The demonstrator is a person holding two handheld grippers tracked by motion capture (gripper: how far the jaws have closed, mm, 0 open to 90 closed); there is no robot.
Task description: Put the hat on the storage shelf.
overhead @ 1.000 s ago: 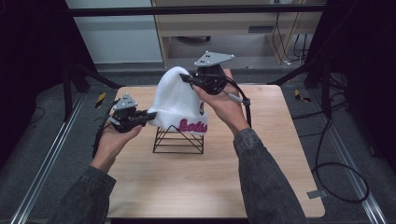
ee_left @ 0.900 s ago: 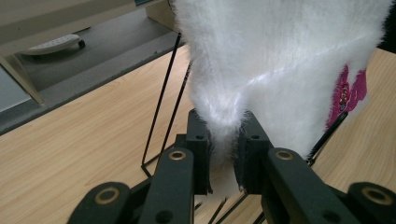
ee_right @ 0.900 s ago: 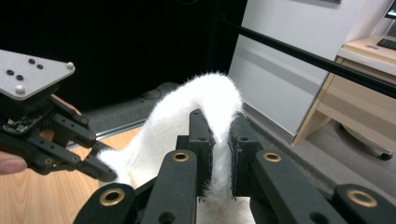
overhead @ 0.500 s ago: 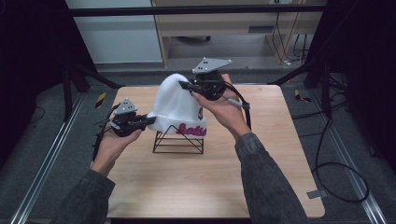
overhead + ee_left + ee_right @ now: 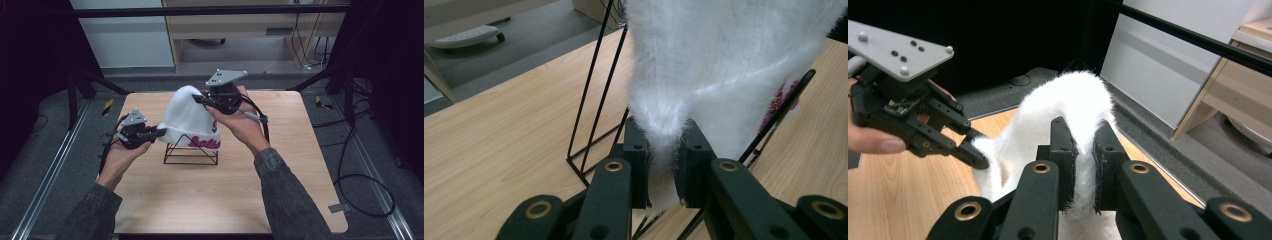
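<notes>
A white fluffy knit hat with pink lettering hangs over a black wire stand at the middle of the wooden table. My left gripper is shut on the hat's lower left edge; in the left gripper view the white fabric is pinched between the pads of the left gripper, beside the stand's wires. My right gripper is shut on the hat's upper right side. In the right gripper view the hat is clamped by the right gripper, with the left gripper beyond it.
Bare wood lies in front of the stand and to both sides. Black frame posts stand at the table's far corners. Cables trail on the floor at the right. A cabinet stands behind the table.
Both grippers and the hat have sunk slightly, so the hat sits a little lower over the wire stand. Both grips stay closed on the fabric.
</notes>
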